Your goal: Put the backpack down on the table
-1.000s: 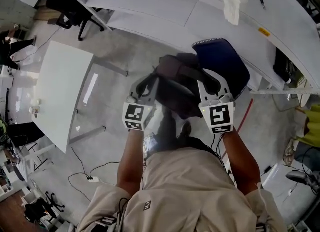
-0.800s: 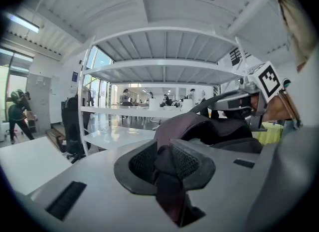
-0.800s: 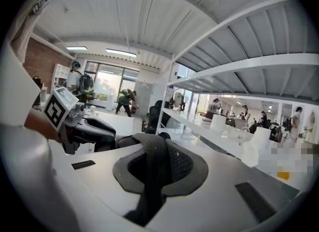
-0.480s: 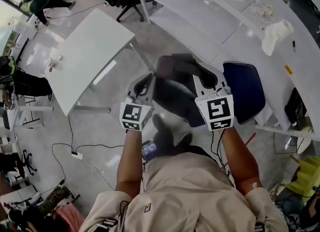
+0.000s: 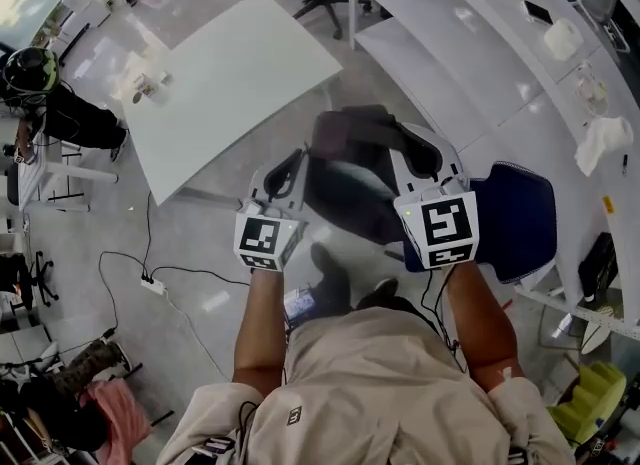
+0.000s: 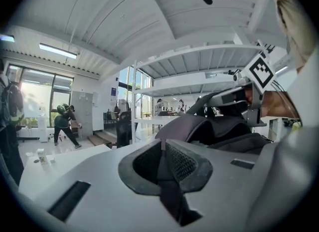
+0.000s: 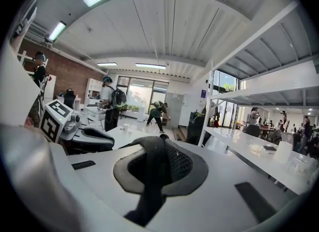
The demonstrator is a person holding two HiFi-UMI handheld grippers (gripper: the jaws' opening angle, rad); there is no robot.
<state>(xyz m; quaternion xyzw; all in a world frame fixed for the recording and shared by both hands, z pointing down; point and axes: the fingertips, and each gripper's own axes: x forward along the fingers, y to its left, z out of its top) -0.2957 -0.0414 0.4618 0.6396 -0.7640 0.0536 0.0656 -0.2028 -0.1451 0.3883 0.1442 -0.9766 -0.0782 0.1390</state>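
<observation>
The backpack (image 5: 350,178) is held in the air over the floor, between both grippers, with the table (image 5: 230,83) far left. The left gripper (image 5: 288,171) is clamped on the left strap (image 6: 167,181). The right gripper (image 5: 420,153) is clamped on the right strap (image 7: 148,176).

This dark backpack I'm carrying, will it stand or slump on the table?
Likely slumps: the backpack hangs rumpled between the left gripper and right gripper, so it looks soft. Its strap folds flat in the jaws, so it is probably floppy.
</observation>
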